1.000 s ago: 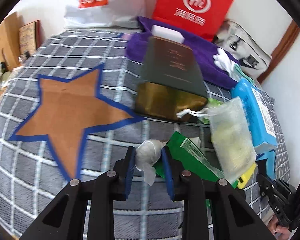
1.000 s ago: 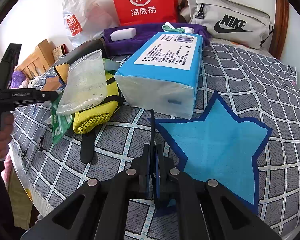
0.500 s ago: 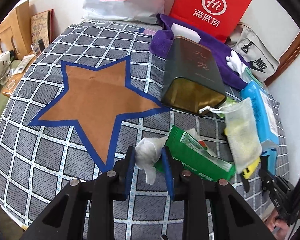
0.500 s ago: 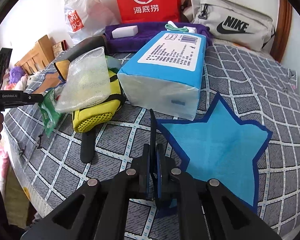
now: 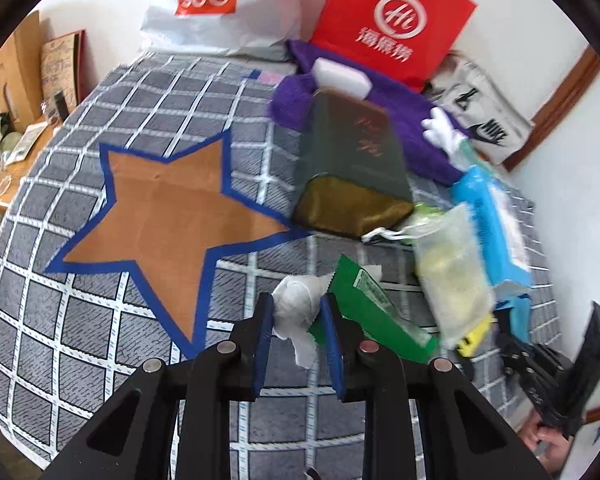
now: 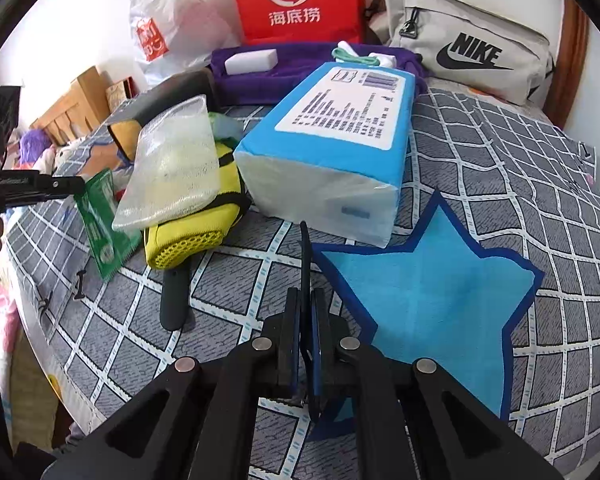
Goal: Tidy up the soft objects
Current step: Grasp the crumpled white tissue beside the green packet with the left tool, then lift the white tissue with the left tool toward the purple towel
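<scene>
Clamped in the left gripper (image 5: 297,320) just beyond the brown star's (image 5: 168,224) near tip, a crumpled white tissue (image 5: 296,310), long axis seemingly upright with tail hanging, above grey checked bedding (image 5: 100,340); right gripper (image 6: 306,320) pressed shut on nothing; farther off, a red bag (image 5: 392,28) against the white wall.

MINISO bag (image 5: 220,4); NIKE pouch (image 6: 472,52)

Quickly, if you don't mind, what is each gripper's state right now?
Left gripper: closed on the crumpled white tissue wad, held above the checked bedspread.
Right gripper: jaws shut, holding nothing.
</scene>
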Tool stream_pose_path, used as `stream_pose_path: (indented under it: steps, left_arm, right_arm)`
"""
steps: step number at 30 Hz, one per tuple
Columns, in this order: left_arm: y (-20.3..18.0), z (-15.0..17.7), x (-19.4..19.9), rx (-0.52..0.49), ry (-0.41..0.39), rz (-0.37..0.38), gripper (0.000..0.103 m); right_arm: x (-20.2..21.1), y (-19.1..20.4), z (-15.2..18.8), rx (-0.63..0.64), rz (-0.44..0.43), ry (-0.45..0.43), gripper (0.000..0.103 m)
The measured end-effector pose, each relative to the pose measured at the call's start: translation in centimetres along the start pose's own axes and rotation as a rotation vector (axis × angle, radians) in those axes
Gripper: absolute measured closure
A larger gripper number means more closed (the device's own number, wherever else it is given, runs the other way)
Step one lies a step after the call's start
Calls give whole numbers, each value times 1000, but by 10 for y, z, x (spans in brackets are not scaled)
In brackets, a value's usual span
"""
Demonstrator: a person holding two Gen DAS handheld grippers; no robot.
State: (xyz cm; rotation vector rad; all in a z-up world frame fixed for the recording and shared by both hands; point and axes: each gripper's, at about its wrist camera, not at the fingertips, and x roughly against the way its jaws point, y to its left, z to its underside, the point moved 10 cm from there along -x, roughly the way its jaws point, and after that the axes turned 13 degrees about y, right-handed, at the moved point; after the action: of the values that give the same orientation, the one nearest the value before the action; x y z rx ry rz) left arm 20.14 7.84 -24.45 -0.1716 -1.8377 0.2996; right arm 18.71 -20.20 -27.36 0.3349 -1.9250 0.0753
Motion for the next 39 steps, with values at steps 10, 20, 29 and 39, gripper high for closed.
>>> stream_pose_path:
  steps: [10, 20, 29, 39]
  left_arm:
    - [-30, -4, 31, -50, -50, 66, 79]
    - [9, 12, -29, 3, 71, -114, 57]
    - [16, -2, -24, 11, 5, -79, 65]
    - [-3, 5, -39, -111, 20, -152, 78]
  right_arm:
    - [11, 5, 1, -8, -28, -6, 98]
    - [12, 5, 6, -4, -22, 10, 98]
    - [6, 9, 4, 2, -12, 31, 97]
    - [4, 10, 4, 8, -9, 35, 96]
